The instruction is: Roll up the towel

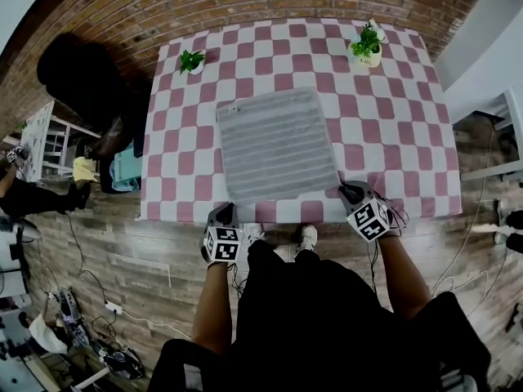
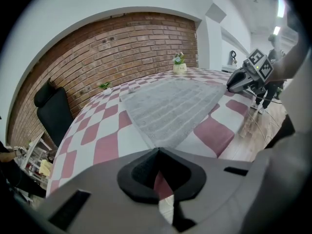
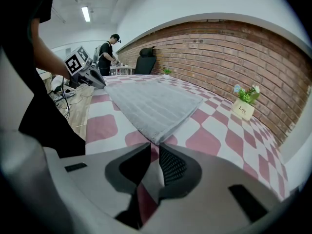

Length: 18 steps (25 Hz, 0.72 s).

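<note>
Currently on the desk (image 1: pixel 392 137): one grey towel (image 1: pixel 276 144), spread flat, a little askew, its near edge just inside the desk's front edge. Two small plants (image 1: pixel 368 46) stand well beyond it at the far corners.

Lie of the towel: it stretches away from both tongs. Its outline is close to square in the head view, so no long axis can be called. Its ribs run side to side, parallel to the near edge, which I judge to be the axis of the roll.

Left tongs (image 1: pixel 224 211): at the near left corner, pressed together. The corner's point ends right at the tips (image 2: pixel 158 151); whether any cloth is caught I cannot tell.

Right tongs (image 1: pixel 347 191): at the near right corner, jaws a sliver apart with the corner's point drawn into the mouth (image 3: pixel 153 146), seemingly pinching it.

Nearer hand: neither, each sits at its own corner. The left corner lies closer to the desk's front edge than the right.

Views compared: only the head view gives the whole outline and both corners at once. Only the gripper views show the jaws and the corner points at them. Each gripper view also shows the other tongs across the near edge (image 2: pixel 240 81) (image 3: pixel 92 79).
</note>
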Tool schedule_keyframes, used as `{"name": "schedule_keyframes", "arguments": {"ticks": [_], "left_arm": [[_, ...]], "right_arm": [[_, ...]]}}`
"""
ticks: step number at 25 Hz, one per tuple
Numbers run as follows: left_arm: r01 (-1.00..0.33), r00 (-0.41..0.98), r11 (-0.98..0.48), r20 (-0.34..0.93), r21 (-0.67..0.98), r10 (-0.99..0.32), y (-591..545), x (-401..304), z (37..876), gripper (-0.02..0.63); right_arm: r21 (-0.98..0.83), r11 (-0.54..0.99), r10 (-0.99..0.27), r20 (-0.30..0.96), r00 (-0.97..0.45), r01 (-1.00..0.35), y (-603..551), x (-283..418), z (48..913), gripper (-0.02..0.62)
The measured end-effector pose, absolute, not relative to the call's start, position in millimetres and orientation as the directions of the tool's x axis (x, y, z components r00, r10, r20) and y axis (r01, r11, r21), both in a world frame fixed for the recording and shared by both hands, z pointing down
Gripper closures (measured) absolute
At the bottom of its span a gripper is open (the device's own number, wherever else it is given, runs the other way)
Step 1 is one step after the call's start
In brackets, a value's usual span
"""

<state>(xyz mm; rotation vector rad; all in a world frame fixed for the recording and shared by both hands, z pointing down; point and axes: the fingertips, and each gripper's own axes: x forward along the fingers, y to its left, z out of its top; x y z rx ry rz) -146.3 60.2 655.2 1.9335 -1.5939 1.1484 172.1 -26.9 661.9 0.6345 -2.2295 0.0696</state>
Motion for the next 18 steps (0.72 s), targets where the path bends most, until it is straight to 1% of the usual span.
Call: {"name": "schedule_keyframes", "arguments": {"ticks": [3,8,12,14,17,18], "left_arm": [[-0.926,0.038,-0.317,0.784,-0.207,-0.620,58.9,-147.2,654.1,0.609],[-0.915,0.053,-0.345,0.786,-0.208,-0.616,56.3,-163.0,652.3,0.609],[-0.906,0.087,-0.376,0.785,-0.194,-0.613,55.6,-173.1,650.7,0.609],[-0.906,0.118,-0.388,0.781,-0.168,-0.614,56.6,-172.3,649.0,0.607],[-0.909,0.186,-0.405,0.778,-0.095,-0.600,64.1,-160.9,650.9,0.601],[-0.912,0.213,-0.406,0.778,-0.059,-0.591,66.9,-155.7,653.1,0.532]], "right_arm": [[0.145,0.868,-0.422,0.721,-0.550,-0.475,-27.8,172.3,661.9,0.545],[0.139,0.851,-0.438,0.721,-0.537,-0.507,-25.3,169.6,660.5,0.592],[0.153,0.828,-0.465,0.725,-0.508,-0.539,-22.8,164.5,659.4,0.592],[0.156,0.810,-0.481,0.728,-0.489,-0.565,-23.7,164.6,660.2,0.579],[0.148,0.786,-0.493,0.735,-0.466,-0.600,-24.8,170.3,660.5,0.530],[0.147,0.781,-0.497,0.734,-0.462,-0.606,-26.1,171.6,658.9,0.502]]}}
